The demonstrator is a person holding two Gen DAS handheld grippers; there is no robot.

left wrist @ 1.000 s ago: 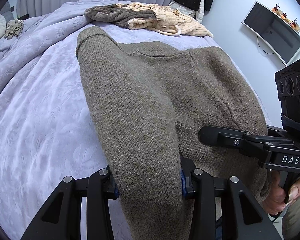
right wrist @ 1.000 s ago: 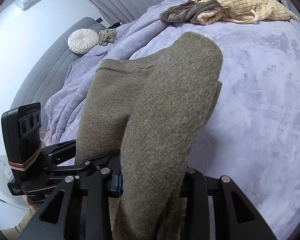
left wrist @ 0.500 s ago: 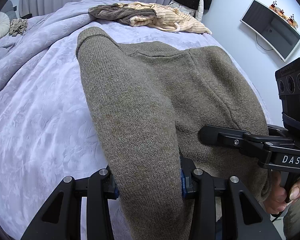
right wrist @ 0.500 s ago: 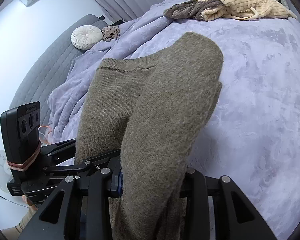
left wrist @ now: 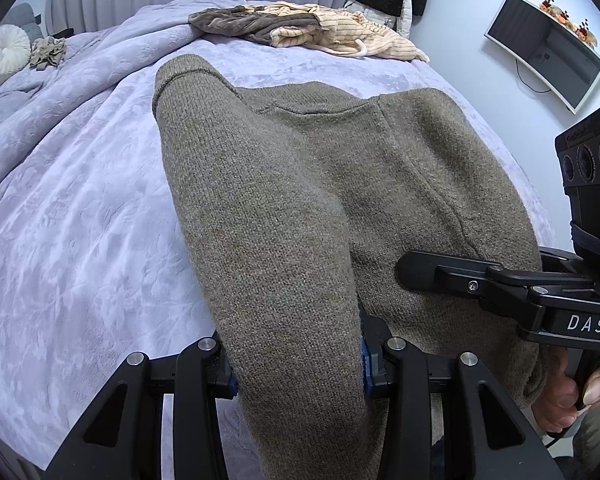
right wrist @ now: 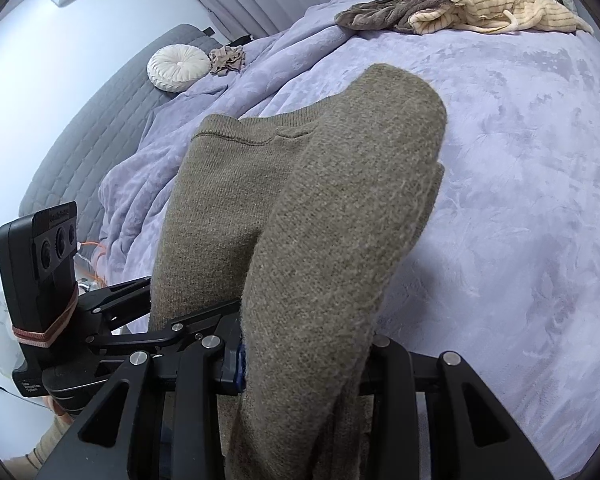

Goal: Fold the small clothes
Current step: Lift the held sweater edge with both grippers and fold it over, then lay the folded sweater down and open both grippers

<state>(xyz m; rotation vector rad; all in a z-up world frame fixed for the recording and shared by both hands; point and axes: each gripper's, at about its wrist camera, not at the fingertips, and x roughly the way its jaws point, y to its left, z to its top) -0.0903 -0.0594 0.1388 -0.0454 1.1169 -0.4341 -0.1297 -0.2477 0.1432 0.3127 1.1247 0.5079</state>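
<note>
the sweater [left wrist: 380, 184] lies on the bed [left wrist: 80, 208] in front of me, a thick olive knit, its ribbed hem at the far end and both long sides rolled inward over the middle. i have its near edge in both tools. my left gripper [left wrist: 296, 364] is clamped on the left fold, the knit bulging up between the jaws, and my right gripper [right wrist: 304, 360] is clamped the same way on the right fold. in the left view the right tool reaches across the lower right of the sweater; my hand [left wrist: 572, 384] is on its handle.

i judge the side folds are done and i am at the start of the end-over-end fold: near edge pinched at two corners, not yet carried forward. the next move calls for lifting both corners together, level, and taking them toward the hem so the near half lands on the far half. the knit is heavy and slack, so the rolled sides could spring open if one tool leads. i should let go only once the edges meet.

farther up the bed, well apart, a heap [right wrist: 460, 8] of brown and striped clothes waits; a cushion [right wrist: 178, 68] sits near the headboard.
</note>
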